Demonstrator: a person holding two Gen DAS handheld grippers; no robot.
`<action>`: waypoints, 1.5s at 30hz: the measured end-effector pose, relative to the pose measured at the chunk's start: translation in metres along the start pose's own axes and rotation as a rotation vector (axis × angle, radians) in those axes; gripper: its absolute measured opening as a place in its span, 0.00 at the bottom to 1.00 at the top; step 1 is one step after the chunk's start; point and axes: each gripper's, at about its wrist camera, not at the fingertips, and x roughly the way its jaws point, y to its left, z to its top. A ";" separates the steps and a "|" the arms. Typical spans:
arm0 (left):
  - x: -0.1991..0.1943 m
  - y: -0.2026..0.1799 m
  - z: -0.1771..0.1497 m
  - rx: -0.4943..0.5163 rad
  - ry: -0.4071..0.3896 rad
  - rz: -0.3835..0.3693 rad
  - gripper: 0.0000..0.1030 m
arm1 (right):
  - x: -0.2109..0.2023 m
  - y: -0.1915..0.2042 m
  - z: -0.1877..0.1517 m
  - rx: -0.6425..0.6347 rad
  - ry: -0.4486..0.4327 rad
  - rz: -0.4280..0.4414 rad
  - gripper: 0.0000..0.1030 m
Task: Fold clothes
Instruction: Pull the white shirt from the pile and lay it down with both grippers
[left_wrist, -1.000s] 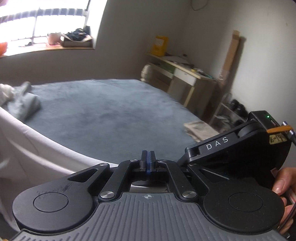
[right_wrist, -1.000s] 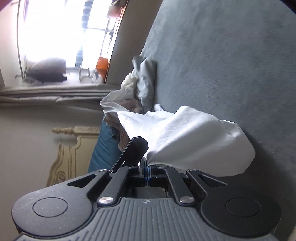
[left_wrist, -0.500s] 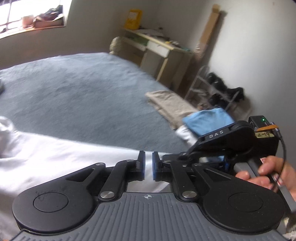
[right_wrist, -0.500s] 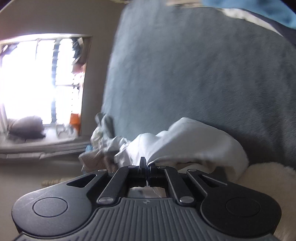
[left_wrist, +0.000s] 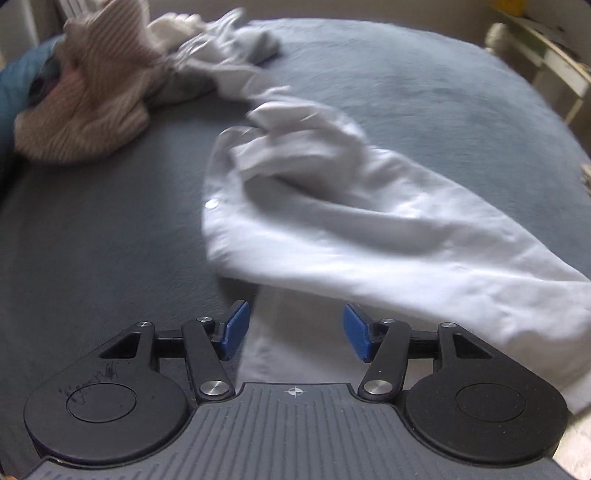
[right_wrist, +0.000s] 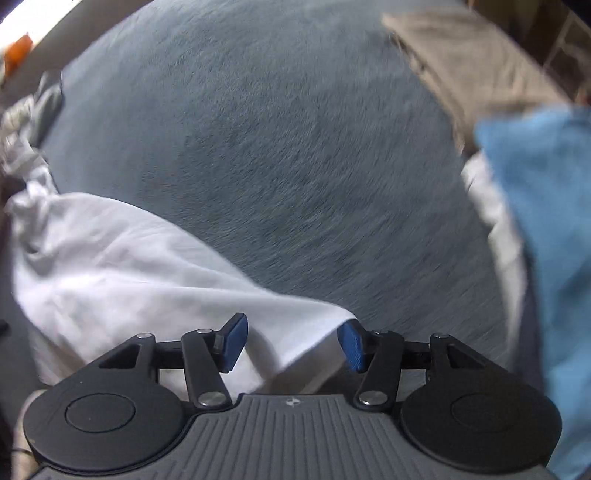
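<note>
The bed (left_wrist: 424, 110), under its grey-blue cover, filled both views. A white shirt (left_wrist: 369, 236) lay across it in a bunched, creased band running from the centre toward 4 o'clock in the left wrist view, not yet flat or squared. At 10 to 11 o'clock sat a heap of other clothes (left_wrist: 85, 96), a striped brown piece in front and pale ones behind. In the right wrist view, folded pieces lay at 1 to 3 o'clock: a beige one (right_wrist: 476, 62) and a blue one (right_wrist: 546, 221).

The change was in the grips. A second before, the right tongs (right_wrist: 293, 343) had been pinched shut on the shirt's edge and the left tongs (left_wrist: 295, 328) were closed; half a second before, the left ones had parted slightly. At this moment both stood wide, blue pads well apart, holding nothing. A corner of the white cloth lay between the right pads, loose, and more white cloth lay under the left ones.

So the shirt had been carried out of the heap and dropped on the open bed. It looked set for spreading out, the stage before any fold.
</note>
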 end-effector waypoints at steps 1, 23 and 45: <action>0.003 0.007 0.001 -0.028 0.005 0.006 0.56 | -0.006 0.001 0.005 -0.014 -0.022 -0.042 0.56; 0.041 0.140 -0.002 -0.420 0.035 -0.050 0.56 | 0.080 0.411 -0.050 -0.939 -0.240 0.333 0.56; 0.044 0.039 0.041 -0.221 0.003 -0.188 0.57 | -0.057 0.143 0.083 -0.094 -0.439 0.511 0.00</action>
